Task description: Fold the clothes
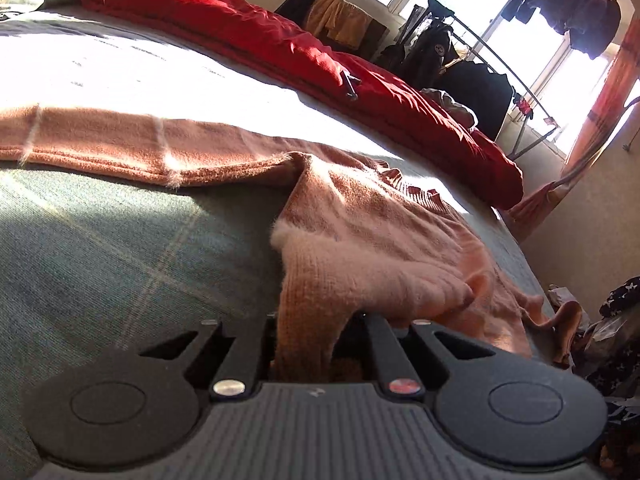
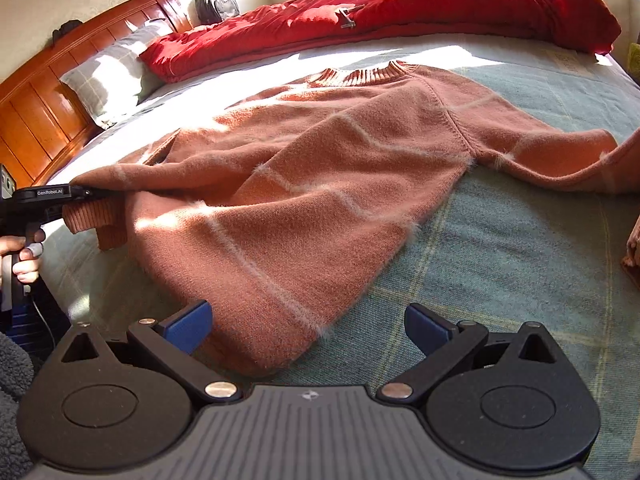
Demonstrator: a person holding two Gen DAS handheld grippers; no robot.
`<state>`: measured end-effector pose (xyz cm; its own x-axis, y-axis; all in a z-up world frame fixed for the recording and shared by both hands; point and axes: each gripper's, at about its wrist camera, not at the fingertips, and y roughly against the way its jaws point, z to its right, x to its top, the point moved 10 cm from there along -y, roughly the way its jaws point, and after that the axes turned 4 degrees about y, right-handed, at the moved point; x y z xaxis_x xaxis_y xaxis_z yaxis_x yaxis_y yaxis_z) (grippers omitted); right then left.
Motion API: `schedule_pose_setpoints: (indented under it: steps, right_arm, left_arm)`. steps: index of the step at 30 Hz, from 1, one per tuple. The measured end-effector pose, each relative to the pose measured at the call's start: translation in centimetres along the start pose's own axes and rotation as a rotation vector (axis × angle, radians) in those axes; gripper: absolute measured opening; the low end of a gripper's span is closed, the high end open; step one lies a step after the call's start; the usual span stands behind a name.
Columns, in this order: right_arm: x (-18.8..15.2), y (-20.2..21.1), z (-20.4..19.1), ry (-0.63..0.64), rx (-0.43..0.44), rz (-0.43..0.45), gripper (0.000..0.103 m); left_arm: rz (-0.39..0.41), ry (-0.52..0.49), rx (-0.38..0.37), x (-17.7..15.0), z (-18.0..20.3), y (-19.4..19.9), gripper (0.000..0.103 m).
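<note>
Lying flat across a bed [image 2: 520, 248] with a pale green checked cover, a rust-orange sweater [image 2: 320, 184] is spread with its ribbed collar toward a rumpled red quilt [image 2: 400, 12] along the far side. One sleeve reaches toward the right edge of the right wrist view; the other is drawn toward the left edge, where the left gripper [image 2: 86, 192] pinches its ribbed cuff [image 2: 96, 220] and holds it just above the cover. A hand [image 2: 24, 256] grips that tool's handle. In the left wrist view the same gripper [image 1: 306, 344] shows its jaws clenched on a fold of the knit, which rises from between them and drapes forward. The right gripper [image 2: 308, 324] stands released, its blue pads [image 2: 188, 326] wide apart, at the sweater's hem; the left pad is near or on the hem's edge, and contact cannot be told. Bare cover lies to the right of the hem and below the right sleeve. The knit is fuzzy, with thin pale stripes crossing in a wide grid and tighter ribbing at collar and cuff. A glossy wooden headboard [image 2: 44, 100] and a checked pillow [image 2: 112, 76] bound the bed's left end. Strong sunlight washes out the far cover.
</note>
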<state>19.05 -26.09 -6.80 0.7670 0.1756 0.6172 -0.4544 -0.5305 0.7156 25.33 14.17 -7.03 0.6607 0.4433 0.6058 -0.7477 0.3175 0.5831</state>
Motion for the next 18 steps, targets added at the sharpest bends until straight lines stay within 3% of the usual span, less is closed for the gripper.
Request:
schedule_pose_setpoints:
  steps: [7, 10, 14, 18]
  right_arm:
    - [-1.7, -2.4, 1.0, -0.324, 0.242, 0.019, 0.103]
    - [-0.8, -4.0, 0.3, -0.371, 0.332, 0.048, 0.103]
    - [1.2, -5.9, -0.7, -0.410, 0.389, 0.070, 0.103]
    - [3.9, -5.4, -1.8, -0.377, 0.375, 0.088, 0.103]
  left_arm:
    - [-0.030, -0.012, 0.007, 0.1, -0.5, -0.8, 0.012]
    - [-0.041, -0.013, 0.009, 0.1, -0.6, -1.2, 0.013]
    - [-0.055, -0.017, 0.007, 0.3, -0.7, -1.4, 0.014]
    - [-0.062, -0.034, 0.002, 0.4, -0.7, -1.5, 0.014]
